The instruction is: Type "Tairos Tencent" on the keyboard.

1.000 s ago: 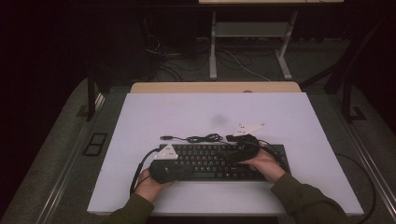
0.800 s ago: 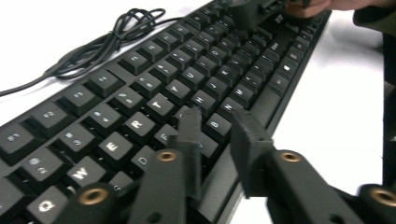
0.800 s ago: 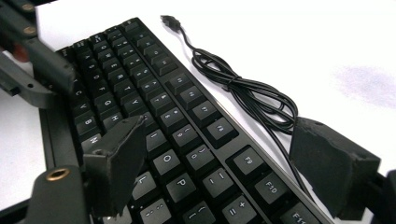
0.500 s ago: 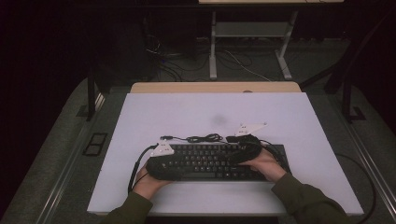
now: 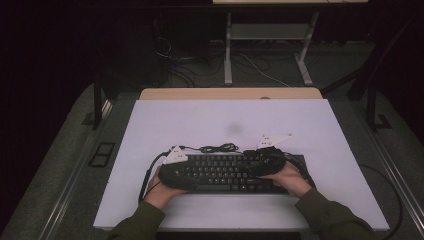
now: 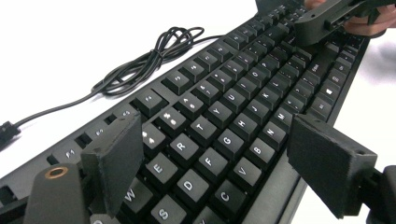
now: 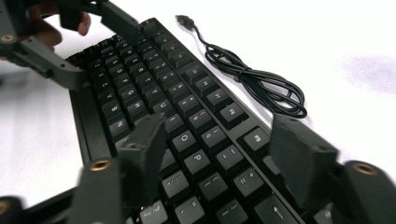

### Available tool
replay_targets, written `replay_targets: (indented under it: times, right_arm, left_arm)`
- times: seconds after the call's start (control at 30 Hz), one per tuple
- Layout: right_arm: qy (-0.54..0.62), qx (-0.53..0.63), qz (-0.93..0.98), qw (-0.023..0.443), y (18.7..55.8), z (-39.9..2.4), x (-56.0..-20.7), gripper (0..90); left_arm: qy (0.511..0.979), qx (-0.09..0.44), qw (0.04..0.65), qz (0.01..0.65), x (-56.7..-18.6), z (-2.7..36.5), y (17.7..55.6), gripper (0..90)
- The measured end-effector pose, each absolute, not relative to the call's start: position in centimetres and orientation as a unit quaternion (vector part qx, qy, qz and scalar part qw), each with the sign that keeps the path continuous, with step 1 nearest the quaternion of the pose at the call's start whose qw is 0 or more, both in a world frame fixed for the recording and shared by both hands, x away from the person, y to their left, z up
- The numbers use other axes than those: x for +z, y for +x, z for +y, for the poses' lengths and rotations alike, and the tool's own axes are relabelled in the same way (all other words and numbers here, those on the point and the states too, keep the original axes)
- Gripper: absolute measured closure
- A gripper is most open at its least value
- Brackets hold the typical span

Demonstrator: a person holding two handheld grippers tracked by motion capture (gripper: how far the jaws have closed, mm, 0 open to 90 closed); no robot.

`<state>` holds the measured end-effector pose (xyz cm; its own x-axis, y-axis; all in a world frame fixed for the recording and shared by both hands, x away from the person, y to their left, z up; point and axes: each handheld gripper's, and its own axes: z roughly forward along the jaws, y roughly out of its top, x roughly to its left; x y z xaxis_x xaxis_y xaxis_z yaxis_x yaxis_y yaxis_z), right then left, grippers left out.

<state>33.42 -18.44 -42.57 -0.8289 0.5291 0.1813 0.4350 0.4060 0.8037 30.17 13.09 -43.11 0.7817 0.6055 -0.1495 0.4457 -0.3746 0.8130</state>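
Straddling the keyboard (image 5: 235,172) on the white worktop (image 5: 200,120), my left claw (image 6: 219,158) has just spread open over its letter keys while my right claw (image 7: 219,154) has been narrowing, seemingly gripping nothing yet, so resettling looks finished

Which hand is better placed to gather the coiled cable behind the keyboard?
Probably the left: in the high view the cable lies behind the keyboard just left of centre, nearer the left tongs, which stand open, than the right tongs.
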Motion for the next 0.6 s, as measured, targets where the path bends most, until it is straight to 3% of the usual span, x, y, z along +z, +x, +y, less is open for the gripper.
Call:
replay_targets:
  times: [0.6]
  right_arm:
    - [0.280, 0.449, 0.848, 0.033, 31.8, -20.7, -42.8, 86.8]
  left_arm:
    - [0.831, 0.086, 0.458, 0.303, -43.2, 12.3, 32.1, 16.9]
